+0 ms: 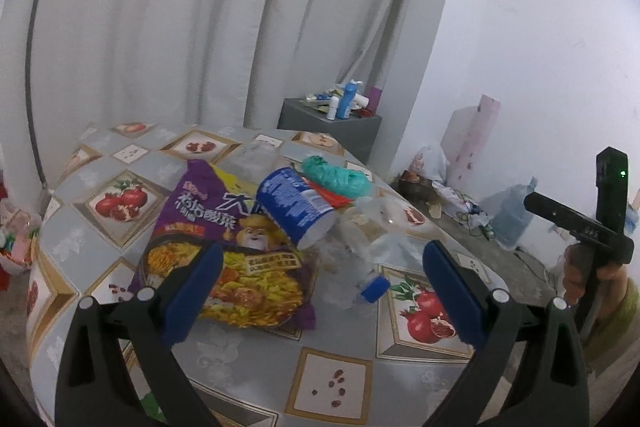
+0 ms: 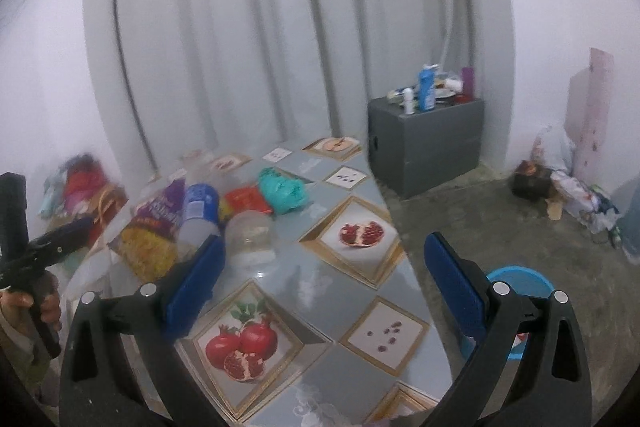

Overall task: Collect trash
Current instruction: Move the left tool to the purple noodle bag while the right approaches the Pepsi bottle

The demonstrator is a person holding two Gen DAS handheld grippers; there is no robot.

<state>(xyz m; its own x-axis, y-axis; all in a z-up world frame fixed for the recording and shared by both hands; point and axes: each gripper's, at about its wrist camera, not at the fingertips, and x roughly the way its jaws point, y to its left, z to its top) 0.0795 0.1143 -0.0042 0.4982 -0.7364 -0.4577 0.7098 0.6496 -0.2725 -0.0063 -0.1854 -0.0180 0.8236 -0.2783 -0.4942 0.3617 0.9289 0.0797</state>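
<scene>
A pile of trash lies on the round table: a purple noodle packet, a blue cup on its side, a clear plastic bottle with a blue cap, a red wrapper and a crumpled green bag. My left gripper is open and empty, just short of the packet and bottle. My right gripper is open and empty over the table's right part, apart from the pile. In the right wrist view the packet, cup, bottle and green bag lie to the left.
A blue bucket stands on the floor right of the table. A grey cabinet with bottles stands by the curtain. Bags and clutter lie along the far wall. More bags sit left of the table.
</scene>
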